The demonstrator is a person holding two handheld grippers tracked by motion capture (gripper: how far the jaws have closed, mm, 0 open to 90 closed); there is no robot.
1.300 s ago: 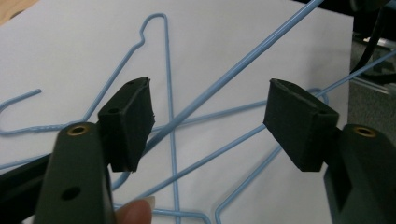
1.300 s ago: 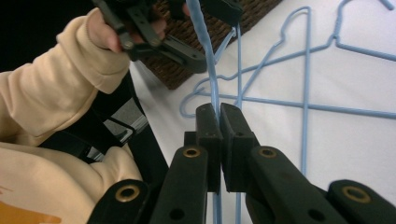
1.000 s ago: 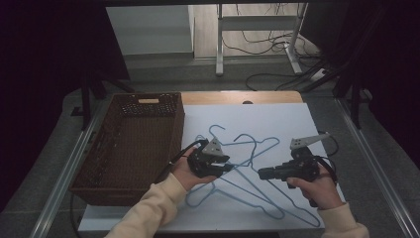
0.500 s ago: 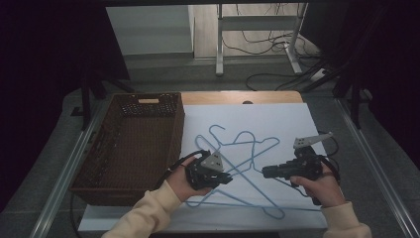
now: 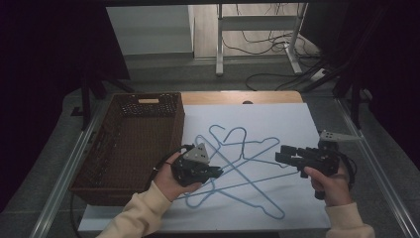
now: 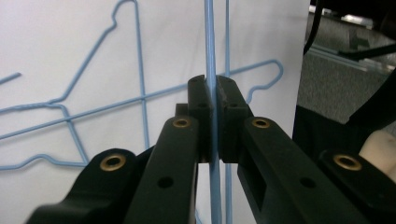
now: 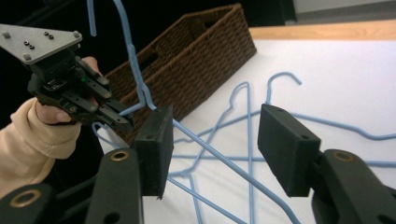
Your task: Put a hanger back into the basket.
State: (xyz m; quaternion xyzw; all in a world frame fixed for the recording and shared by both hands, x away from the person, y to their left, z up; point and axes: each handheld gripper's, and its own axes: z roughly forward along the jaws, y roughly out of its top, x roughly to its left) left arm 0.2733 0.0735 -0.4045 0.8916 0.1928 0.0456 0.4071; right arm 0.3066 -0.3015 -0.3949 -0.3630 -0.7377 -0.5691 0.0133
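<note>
White sheeting covered the counter (image 5: 277, 114), with thin blue wire hangers (image 5: 242, 158) tangled beside a brown wicker basket (image 5: 133, 139). Along the left gripper (image 6: 212, 116), the jaws pinched one hanger wire (image 6: 209, 56). Along the right gripper (image 7: 215, 140), the jaws had just been opening, that wire (image 7: 219, 156) passing loosely between them.

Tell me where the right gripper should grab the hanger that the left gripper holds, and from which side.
Probably the straight stretch of the hanger that already runs between the fingers of the right gripper, whose jaws have just been opening. Come from the side, across the wire: it is thin and slants up off the table, with the left gripper shut on another stretch.
</note>
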